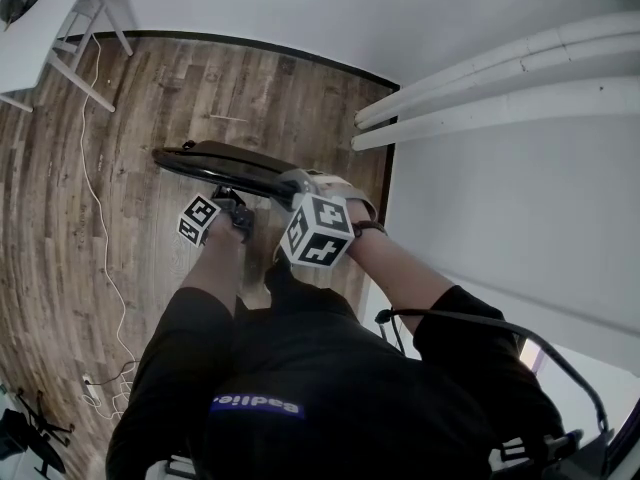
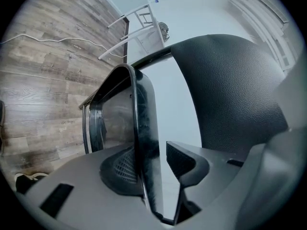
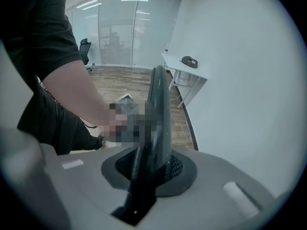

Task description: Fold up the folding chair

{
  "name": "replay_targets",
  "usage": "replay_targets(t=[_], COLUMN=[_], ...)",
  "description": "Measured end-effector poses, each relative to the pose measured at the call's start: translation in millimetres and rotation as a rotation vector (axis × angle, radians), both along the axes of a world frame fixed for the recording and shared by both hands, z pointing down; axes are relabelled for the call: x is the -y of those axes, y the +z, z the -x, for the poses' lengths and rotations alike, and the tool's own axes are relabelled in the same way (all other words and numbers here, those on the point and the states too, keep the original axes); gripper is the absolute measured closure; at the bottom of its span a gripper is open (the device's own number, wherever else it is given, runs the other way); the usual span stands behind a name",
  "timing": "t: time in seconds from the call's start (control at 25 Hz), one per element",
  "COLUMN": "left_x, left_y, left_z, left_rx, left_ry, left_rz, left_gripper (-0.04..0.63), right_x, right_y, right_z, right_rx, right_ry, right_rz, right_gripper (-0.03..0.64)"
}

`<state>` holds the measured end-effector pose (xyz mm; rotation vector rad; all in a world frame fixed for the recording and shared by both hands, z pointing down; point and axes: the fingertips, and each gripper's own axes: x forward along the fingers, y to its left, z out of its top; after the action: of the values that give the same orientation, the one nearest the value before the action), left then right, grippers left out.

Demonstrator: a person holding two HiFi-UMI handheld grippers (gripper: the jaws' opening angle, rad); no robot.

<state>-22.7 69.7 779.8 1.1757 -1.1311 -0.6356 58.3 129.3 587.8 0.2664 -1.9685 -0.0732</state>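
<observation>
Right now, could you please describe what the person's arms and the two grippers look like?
The left gripper and right gripper have grey bodies with dark meshed pads; each carries a white cube with black square markers. The person wears a black short-sleeved shirt and a dark band on the right wrist; a black cable curves past the right arm.

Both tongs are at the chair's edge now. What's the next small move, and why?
Probably close the left tongs fully on the chair. Its rim lies between the jaws against one pad, but the other pad stands clear, with a gap showing. The right tongs clamp the rim, so a second firm grip would likely steady the chair before it is moved.
</observation>
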Motion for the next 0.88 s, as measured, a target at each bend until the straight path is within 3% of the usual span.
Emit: replay_targets(t=[0.16,0.56,0.88], left_x=[3.2,14.6,19.0], left_y=[-0.3,-3.6,-3.0], left_z=[-0.7,-4.8,-5.8], left_rx=[0.020,0.025,0.073], left_ry=[0.017,-0.014,-0.050], left_rz=[-0.002,0.031,0.079], left_gripper=[0.443,0.443,0.429], right_x=[4.9,19.6,27.9], right_y=[-1.1,-4.7,-5.7], right_z=[-0.3,-6.2,-8.8], right_rx=[0.002,0.011,0.020], right_ry=[0.010,0.018,0.016], right_rz=[-0.011,-0.017,-0.012], right_gripper=[0.561,0.563,0.569])
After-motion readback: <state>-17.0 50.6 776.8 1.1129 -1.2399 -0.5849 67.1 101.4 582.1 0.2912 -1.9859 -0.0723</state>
